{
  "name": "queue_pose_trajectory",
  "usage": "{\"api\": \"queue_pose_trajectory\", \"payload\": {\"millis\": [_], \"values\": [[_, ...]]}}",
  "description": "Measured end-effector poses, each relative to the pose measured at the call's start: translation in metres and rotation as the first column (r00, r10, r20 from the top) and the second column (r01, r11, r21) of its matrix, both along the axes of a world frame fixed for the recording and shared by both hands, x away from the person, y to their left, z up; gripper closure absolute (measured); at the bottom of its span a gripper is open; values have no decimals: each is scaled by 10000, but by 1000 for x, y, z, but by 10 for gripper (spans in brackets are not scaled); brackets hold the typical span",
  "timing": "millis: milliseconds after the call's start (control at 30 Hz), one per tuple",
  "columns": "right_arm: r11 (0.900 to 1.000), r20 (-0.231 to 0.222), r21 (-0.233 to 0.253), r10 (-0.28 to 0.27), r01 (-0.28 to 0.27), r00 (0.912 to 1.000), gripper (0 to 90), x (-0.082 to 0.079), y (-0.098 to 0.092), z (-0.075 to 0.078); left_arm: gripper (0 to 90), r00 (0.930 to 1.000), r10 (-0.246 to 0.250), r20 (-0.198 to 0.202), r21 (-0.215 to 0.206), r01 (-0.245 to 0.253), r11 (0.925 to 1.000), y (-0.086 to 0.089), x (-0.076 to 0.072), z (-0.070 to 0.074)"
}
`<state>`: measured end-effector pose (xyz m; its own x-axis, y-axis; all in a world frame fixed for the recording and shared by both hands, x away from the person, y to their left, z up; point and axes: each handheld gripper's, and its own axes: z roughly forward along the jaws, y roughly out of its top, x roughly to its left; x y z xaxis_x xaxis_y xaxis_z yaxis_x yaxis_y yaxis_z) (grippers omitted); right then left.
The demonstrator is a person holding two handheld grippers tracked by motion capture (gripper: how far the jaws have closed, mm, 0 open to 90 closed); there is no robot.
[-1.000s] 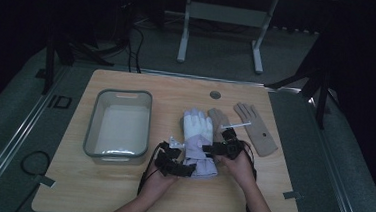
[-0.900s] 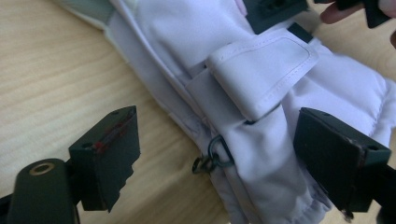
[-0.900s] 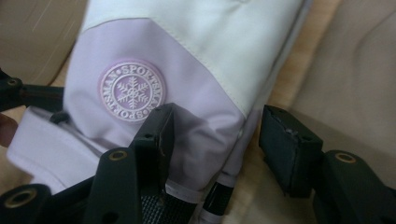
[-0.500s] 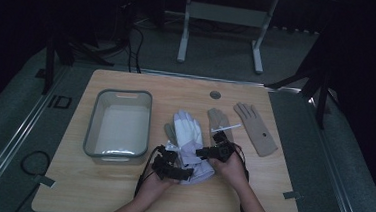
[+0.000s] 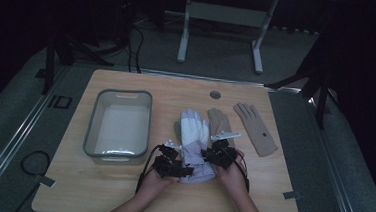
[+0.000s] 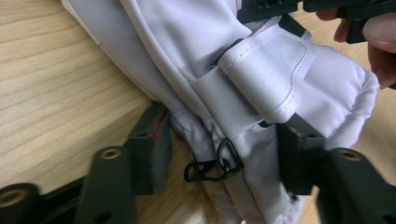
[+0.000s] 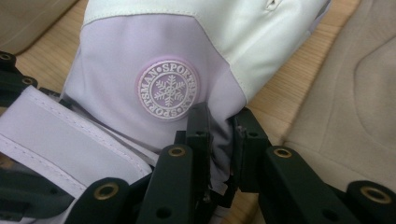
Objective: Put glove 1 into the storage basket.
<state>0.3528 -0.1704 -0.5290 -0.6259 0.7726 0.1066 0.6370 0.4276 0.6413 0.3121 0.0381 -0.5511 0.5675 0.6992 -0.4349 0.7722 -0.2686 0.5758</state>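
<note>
A white and lilac ski glove [image 5: 194, 131] lies mid-table, cuff toward me, with its lilac strap flap [image 6: 266, 79] and a small black clip [image 6: 212, 163] at the cuff. My left gripper [image 5: 184, 170] is at the cuff's left side; its jaws [image 6: 222, 149] press on both sides of the bunched cuff. My right gripper [image 5: 211, 155] is at the cuff's right edge. Its jaws [image 7: 219, 135] are pinched on a fold of lilac fabric just below the round snowflake badge [image 7: 168, 90].
Two tan knit gloves [image 5: 219, 122] [image 5: 254, 128] lie flat to the right of the ski glove, the nearer one close to my right gripper [image 7: 355, 93]. A grey-rimmed clear bin [image 5: 94, 124] stands left. A round hole [image 5: 215, 94] sits near the table's far edge.
The ski glove swung a little left half a second ago and is back straighter now. Both grippers stay at its cuff, shifted only slightly toward me.
</note>
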Motion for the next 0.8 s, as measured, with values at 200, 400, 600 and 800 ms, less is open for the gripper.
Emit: {"api": "queue_pose_trajectory", "payload": {"millis": [200, 400, 600, 800], "values": [[9997, 373, -226, -115, 123, 9992, 804, -4, 3, 4, 673, 9984, -307, 474, 137, 301, 9995, -3, -1, 5], [9996, 722, -221, -178, 194, 9972, 807, -7, 2, 19, 725, 9959, -521, 735, 257, 503, 9984, -4, 0, 18], [9992, 952, 211, -351, 332, 9948, 806, -6, -2, 39, 726, 9930, -686, 958, 268, 663, 9974, -2, 6, 41], [9982, 1171, 470, -413, 360, 9923, 805, -3, 3, 55, 727, 9898, -928, 1083, 635, 863, 9942, 6, 12, 62]]}}
